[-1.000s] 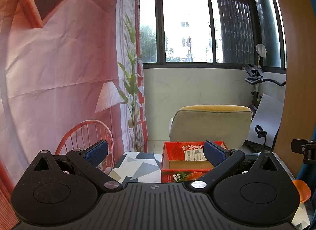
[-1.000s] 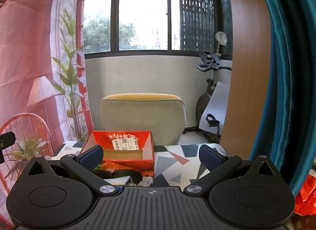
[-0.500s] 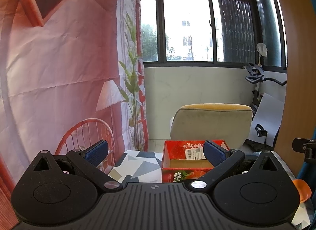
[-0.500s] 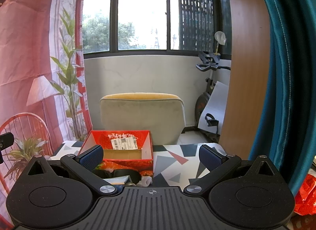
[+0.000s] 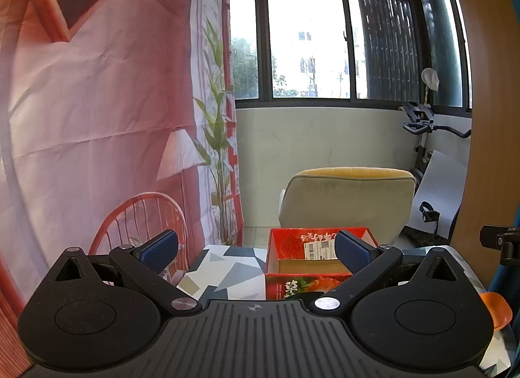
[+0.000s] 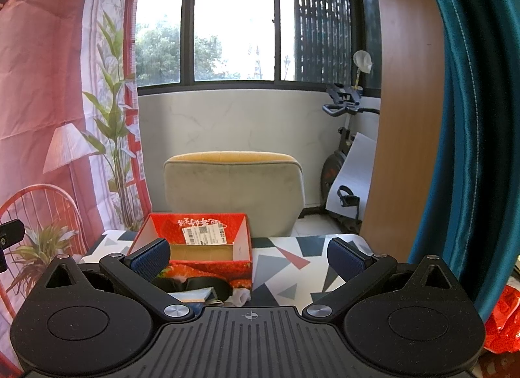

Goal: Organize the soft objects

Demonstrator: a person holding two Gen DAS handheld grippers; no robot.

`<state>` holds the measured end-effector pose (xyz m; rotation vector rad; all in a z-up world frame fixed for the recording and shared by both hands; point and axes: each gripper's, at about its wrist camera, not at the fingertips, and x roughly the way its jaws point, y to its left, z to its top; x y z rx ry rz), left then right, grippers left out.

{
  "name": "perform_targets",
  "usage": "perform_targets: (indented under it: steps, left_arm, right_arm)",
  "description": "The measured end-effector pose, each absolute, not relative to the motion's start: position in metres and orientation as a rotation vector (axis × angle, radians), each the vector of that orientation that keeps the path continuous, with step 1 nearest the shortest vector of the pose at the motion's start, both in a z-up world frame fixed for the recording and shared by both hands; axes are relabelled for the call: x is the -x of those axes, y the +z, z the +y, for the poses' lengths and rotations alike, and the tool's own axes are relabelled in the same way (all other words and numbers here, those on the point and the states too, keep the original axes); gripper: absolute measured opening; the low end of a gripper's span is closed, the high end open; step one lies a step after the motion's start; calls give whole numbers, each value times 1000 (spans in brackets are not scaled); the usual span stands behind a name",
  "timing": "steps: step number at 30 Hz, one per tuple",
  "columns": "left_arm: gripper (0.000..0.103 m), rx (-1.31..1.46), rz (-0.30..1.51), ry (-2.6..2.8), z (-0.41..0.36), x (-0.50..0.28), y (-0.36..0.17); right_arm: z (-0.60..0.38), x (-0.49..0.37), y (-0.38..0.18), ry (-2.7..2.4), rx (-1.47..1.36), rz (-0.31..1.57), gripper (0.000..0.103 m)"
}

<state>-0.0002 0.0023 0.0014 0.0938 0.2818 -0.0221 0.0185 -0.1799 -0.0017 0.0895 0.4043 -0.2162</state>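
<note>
While both grippers are held above the near side of the patterned table [image 6: 286,267], the left gripper [image 5: 256,249] and the right gripper [image 6: 248,256] are seen with fingers spread wide and nothing between them. A red cardboard box [image 6: 195,241] is stood open on the table, in front of a beige chair [image 6: 234,189]. Just in front of the box, a dark strap-like item [image 6: 201,285] and a white soft piece [image 6: 242,296] are laid, partly hidden
</note>
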Motion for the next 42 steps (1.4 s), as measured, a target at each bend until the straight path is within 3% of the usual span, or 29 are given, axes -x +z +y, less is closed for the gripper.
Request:
perform_targets:
  steps: [42]
  left_arm:
    - [103, -73, 298, -21, 5, -6, -3]
  right_arm:
    - [-183, -20, -6, -213, -101, 409, 103]
